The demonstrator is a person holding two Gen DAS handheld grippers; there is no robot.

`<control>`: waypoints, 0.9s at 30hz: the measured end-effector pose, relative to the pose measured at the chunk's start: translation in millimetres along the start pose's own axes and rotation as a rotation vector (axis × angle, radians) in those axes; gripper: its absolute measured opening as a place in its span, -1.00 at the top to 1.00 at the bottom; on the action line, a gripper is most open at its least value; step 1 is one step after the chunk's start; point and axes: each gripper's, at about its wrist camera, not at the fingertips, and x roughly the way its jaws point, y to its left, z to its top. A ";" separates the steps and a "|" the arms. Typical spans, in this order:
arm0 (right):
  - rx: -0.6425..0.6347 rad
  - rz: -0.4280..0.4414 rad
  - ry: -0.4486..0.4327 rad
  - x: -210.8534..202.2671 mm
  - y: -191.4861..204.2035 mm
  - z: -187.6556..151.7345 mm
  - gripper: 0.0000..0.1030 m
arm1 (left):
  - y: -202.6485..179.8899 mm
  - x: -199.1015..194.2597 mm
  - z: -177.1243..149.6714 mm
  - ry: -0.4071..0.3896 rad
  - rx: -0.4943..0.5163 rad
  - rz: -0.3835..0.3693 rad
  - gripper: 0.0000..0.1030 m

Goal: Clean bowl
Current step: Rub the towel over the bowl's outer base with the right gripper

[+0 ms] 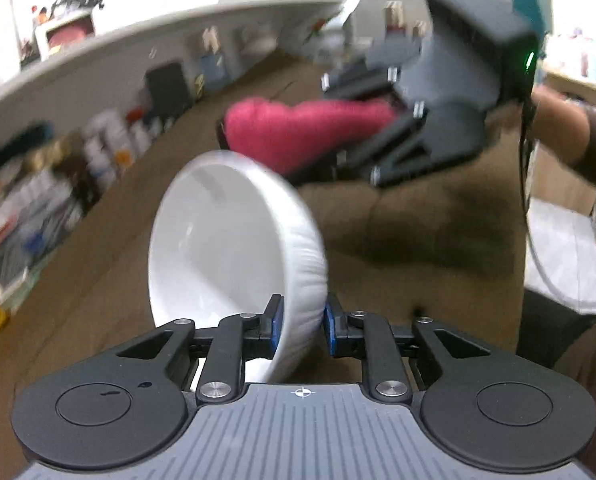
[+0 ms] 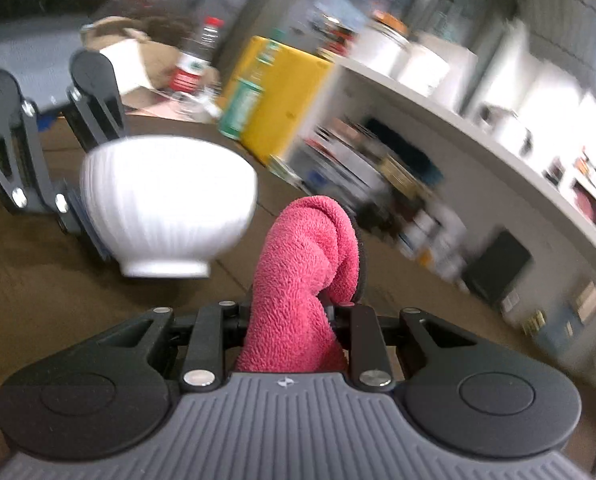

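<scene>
A white ribbed bowl is lifted off the brown table and tipped on its side, its hollow facing left. My left gripper is shut on the bowl's wall, one blue pad inside and one outside. Beyond the bowl's upper rim is a pink terry cloth, carried by my right gripper. In the right wrist view the cloth stands bunched between the fingers of my right gripper, which is shut on it. To its left there the bowl looks upright, a little apart from the cloth.
A yellow box, a green bottle and a dark red-capped bottle stand at the table's far side. A low shelf of small items runs under a white counter. A person's hand holds the right gripper.
</scene>
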 end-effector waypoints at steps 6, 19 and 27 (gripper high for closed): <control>-0.251 0.018 0.008 -12.5 48.2 14.9 0.51 | 6.6 -7.9 -5.7 -0.004 -0.022 0.006 0.51; -0.268 0.011 -0.001 -32.2 54.2 27.2 0.52 | 11.2 -4.6 -8.8 -0.027 -0.023 0.010 0.52; -0.189 -0.116 0.009 -1.2 6.3 35.5 0.52 | 11.8 -0.4 -9.8 -0.019 -0.024 -0.001 0.48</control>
